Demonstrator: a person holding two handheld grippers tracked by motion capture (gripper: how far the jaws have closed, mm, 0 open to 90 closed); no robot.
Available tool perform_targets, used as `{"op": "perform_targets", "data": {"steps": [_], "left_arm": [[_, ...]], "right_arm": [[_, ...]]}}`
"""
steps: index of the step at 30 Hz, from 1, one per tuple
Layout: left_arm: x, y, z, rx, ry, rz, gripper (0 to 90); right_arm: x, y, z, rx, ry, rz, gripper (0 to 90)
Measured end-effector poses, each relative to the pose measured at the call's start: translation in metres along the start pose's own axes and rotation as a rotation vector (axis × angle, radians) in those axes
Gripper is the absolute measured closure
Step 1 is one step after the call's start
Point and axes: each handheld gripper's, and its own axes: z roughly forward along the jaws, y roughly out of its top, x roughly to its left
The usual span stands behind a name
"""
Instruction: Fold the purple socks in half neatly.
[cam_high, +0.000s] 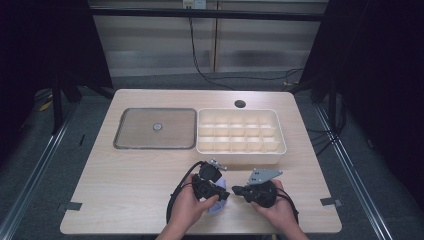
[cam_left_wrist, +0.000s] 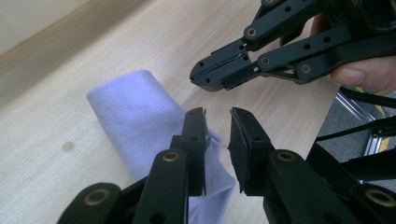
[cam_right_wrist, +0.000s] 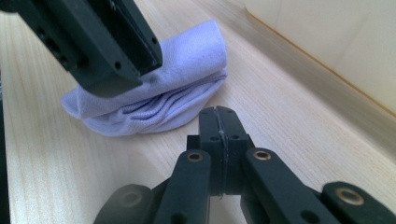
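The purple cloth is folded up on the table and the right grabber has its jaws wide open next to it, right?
Not quite. The right gripper has its jaws shut tight together, as the right gripper view shows. The rest holds: the folded purple cloth lies on the table next to it.

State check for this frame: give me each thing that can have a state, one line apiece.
Left gripper: jaws slightly apart, one pad beside the cloth's edge, nothing pinched.
Right gripper: shut, empty.
Lilac cloth: folded into a bundle, lying on the table.
Divided box: compartments empty.
Grey tray: flat on the table, holds one small round piece.
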Motion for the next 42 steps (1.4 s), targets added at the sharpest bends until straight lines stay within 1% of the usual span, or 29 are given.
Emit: {"op": "perform_targets", "data": {"steps": [1,3,4,5,6,9,10,12,14,17,18,22,27,32,35,38,42], "left_arm": [[0.001,0.0,-0.001,-0.005,-0.002,-0.001,76.4],[0.003,0.001,-0.004,-0.013,0.011,-0.005,76.9],[0.004,0.001,-0.005,-0.024,0.015,-0.018,77.6],[0.005,0.001,-0.006,-0.025,0.02,-0.016,78.0],[0.007,0.002,-0.008,-0.019,0.026,-0.007,78.6],[0.01,0.0,-0.009,-0.008,0.054,-0.016,80.1],[0.011,-0.001,-0.01,-0.002,0.059,-0.01,80.3],[0.015,-0.005,-0.012,-0.003,0.08,-0.02,79.9],[0.021,-0.01,-0.014,-0.011,0.091,-0.04,78.7],[0.03,-0.019,-0.016,-0.006,0.092,-0.069,76.0],[0.031,-0.022,-0.016,-0.004,0.094,-0.077,75.7],[0.035,-0.029,-0.017,0.01,0.104,-0.075,75.5],[0.04,-0.034,-0.015,0.022,0.118,-0.084,76.1],[0.04,-0.039,-0.006,0.035,0.116,-0.082,77.7],[0.039,-0.038,-0.002,0.047,0.115,-0.072,81.4],[0.037,-0.037,0.001,0.057,0.114,-0.07,85.2],[0.033,-0.035,0.006,0.055,0.105,-0.068,88.7]], "right_arm": [[0.0,0.0,0.0,-0.004,0.004,0.005,90.0],[0.0,0.0,-0.001,-0.003,0.001,0.003,90.0],[-0.001,0.0,-0.002,-0.002,-0.003,0.001,90.0],[-0.001,-0.001,-0.002,-0.005,0.001,0.003,90.0],[-0.001,-0.001,-0.002,-0.003,0.001,0.007,90.0],[-0.001,-0.001,-0.002,-0.003,0.002,0.005,90.0],[-0.001,-0.001,-0.001,-0.003,0.003,0.003,90.0],[0.0,0.0,-0.001,-0.006,0.006,0.003,90.0],[0.0,0.0,-0.001,-0.003,0.005,0.005,90.0],[0.0,0.0,-0.001,-0.004,0.005,0.002,90.0],[0.0,0.0,-0.002,-0.002,0.005,0.008,90.0],[-0.002,-0.001,-0.001,-0.002,0.001,0.012,90.0],[-0.001,-0.001,-0.002,-0.002,-0.001,0.015,90.0],[0.0,-0.002,-0.001,0.003,0.0,0.018,90.0],[0.0,-0.002,-0.002,0.003,-0.001,0.021,90.0],[0.0,-0.003,-0.003,0.004,-0.004,0.027,90.0],[0.0,-0.003,-0.004,0.003,-0.007,0.024,90.0]]}}
